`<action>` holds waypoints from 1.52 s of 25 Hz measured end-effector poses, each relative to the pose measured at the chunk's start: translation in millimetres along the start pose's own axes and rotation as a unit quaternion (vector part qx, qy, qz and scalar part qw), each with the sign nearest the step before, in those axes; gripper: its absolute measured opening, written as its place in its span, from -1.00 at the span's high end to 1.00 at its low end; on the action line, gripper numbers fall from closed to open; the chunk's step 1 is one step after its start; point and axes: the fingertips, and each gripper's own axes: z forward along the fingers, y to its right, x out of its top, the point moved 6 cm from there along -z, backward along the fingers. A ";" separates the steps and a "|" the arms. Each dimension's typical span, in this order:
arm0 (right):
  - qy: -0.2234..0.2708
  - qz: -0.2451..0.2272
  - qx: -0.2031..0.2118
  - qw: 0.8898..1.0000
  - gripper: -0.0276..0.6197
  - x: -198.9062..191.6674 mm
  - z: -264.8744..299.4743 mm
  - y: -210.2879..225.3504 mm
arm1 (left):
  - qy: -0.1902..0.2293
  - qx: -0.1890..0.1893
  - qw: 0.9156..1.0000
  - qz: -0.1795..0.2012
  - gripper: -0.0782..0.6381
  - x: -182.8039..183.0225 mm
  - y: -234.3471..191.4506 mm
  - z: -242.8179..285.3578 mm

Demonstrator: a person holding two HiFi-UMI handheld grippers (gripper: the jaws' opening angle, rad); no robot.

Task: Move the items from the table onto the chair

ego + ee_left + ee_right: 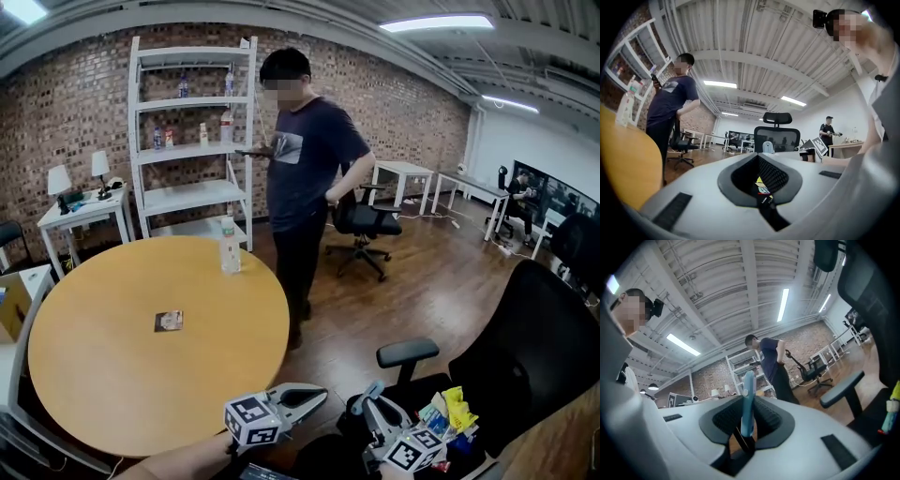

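A clear bottle and a small flat packet lie on the round wooden table. The black chair stands at the lower right, with yellow and coloured packets on its seat. My right gripper hovers just left of those packets, shut on a light-blue pen-like stick that stands up between its jaws. My left gripper is level beside the table's near edge; its jaw tips meet with nothing in them. A yellow packet shows beyond them.
A person stands at the table's far right side, in front of a white shelf unit. Another office chair and white desks stand behind. The black chair's armrest juts out between table and seat.
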 end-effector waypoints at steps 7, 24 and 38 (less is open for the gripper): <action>-0.008 0.025 -0.081 0.996 0.69 -27.7 -56.2 69.1 | -0.054 -0.062 0.996 0.029 0.73 -62.6 18.5 69.6; -0.095 0.146 -0.344 0.923 0.69 -165.9 -170.7 223.3 | -0.137 -0.121 0.983 -0.031 0.73 -158.9 58.2 118.7; -0.116 0.125 -0.452 0.875 0.38 -181.9 -187.1 245.6 | -0.150 -0.105 0.983 -0.028 0.73 -160.0 55.7 120.7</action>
